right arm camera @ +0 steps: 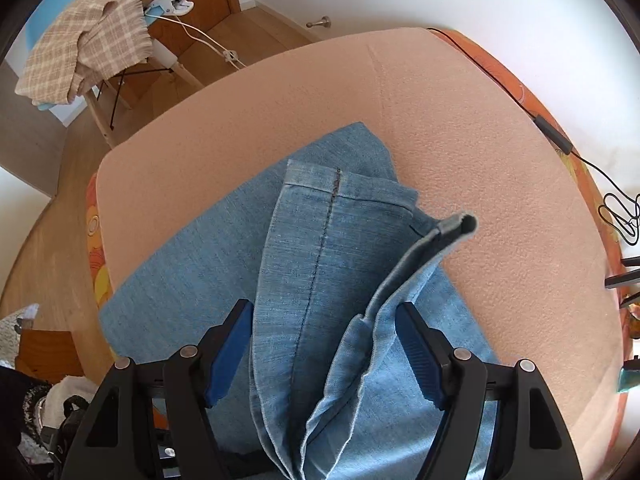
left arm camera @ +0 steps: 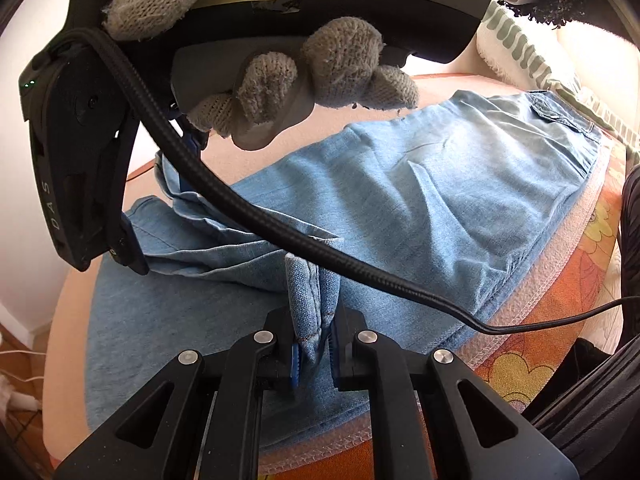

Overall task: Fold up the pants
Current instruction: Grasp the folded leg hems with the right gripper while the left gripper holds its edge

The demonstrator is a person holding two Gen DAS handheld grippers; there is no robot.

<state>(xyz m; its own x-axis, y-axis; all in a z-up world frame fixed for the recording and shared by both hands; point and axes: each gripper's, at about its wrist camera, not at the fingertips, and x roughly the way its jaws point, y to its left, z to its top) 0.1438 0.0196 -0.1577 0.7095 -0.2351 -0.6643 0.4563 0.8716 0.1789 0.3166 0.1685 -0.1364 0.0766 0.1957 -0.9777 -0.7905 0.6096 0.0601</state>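
Note:
Light blue denim pants [left arm camera: 432,200] lie on a peach-covered bed [right arm camera: 460,120], waistband and pocket at the far right. My left gripper [left arm camera: 314,346] is shut on a bunched hem of a pants leg and holds it just above the fabric. The right gripper's body, held by a gloved hand, fills the upper left of the left wrist view. In the right wrist view the pants [right arm camera: 304,248] have their leg ends doubled over. My right gripper [right arm camera: 324,340] is open, its blue pads either side of the raised folds.
An orange flowered sheet [left arm camera: 560,320] shows at the bed's edge. A black cable [left arm camera: 400,280] crosses the pants. A chair with a plaid cloth [right arm camera: 84,48] stands on the wooden floor beyond the bed. More cable [right arm camera: 560,140] runs along the bed's far right edge.

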